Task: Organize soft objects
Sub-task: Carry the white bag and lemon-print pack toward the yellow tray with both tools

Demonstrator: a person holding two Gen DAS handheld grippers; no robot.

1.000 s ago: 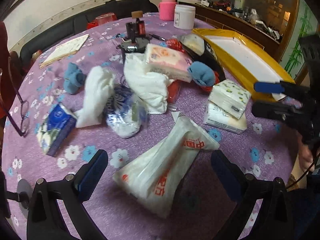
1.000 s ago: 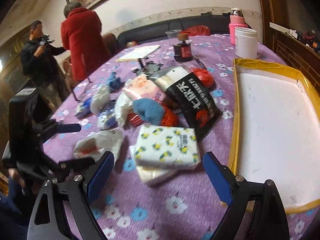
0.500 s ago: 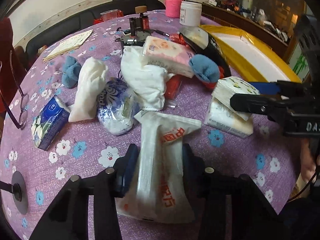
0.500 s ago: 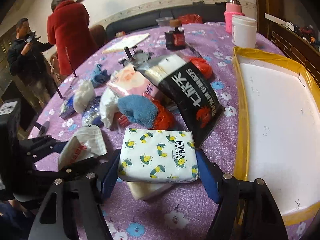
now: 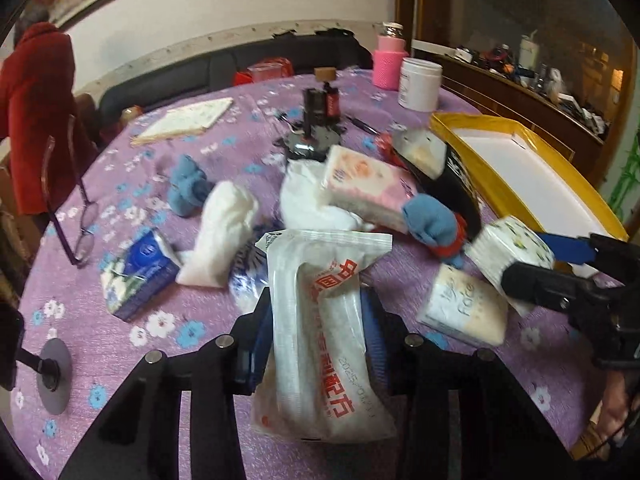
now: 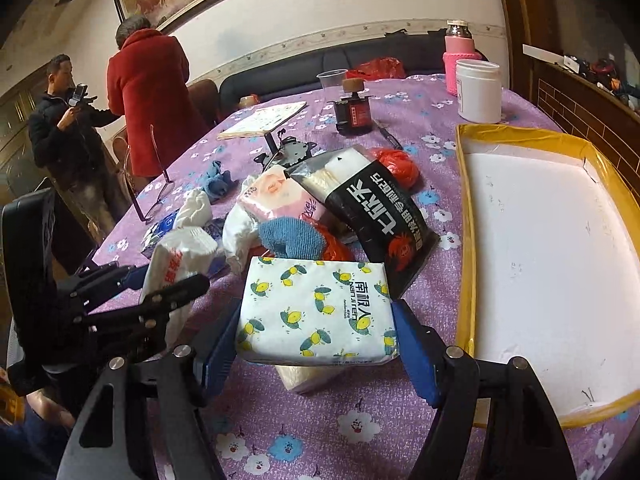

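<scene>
My left gripper (image 5: 316, 318) holds a white tissue pack with red print (image 5: 320, 280); its jaws are closing and the blue pads press both sides of the pack. From the right wrist that gripper (image 6: 160, 284) and its pack (image 6: 176, 256) appear at the left. My right gripper (image 6: 316, 342) is shut on a white tissue pack with yellow flowers (image 6: 316, 304), held just above a cream pack (image 6: 304, 378). More soft things lie heaped in the middle: a blue sock (image 6: 292, 236), a pink pack (image 6: 276, 192) and a black pack (image 6: 372, 208). The yellow-rimmed white tray (image 6: 464, 216) lies to the right.
On the purple flowered cloth lie a white pouch (image 5: 224, 232), a blue tissue pack (image 5: 140, 272), a second blue sock (image 5: 186, 188) and glasses (image 5: 80, 236). A white jar (image 6: 478, 90), pink bottle (image 6: 456, 60) and notebook (image 6: 264, 118) stand far back. Two people (image 6: 148, 92) stand beyond the table's left.
Both grippers went from wide open to closed on their packs. The red-print pack now points along the left fingers, and the flowered pack has risen off the cream pack.
</scene>
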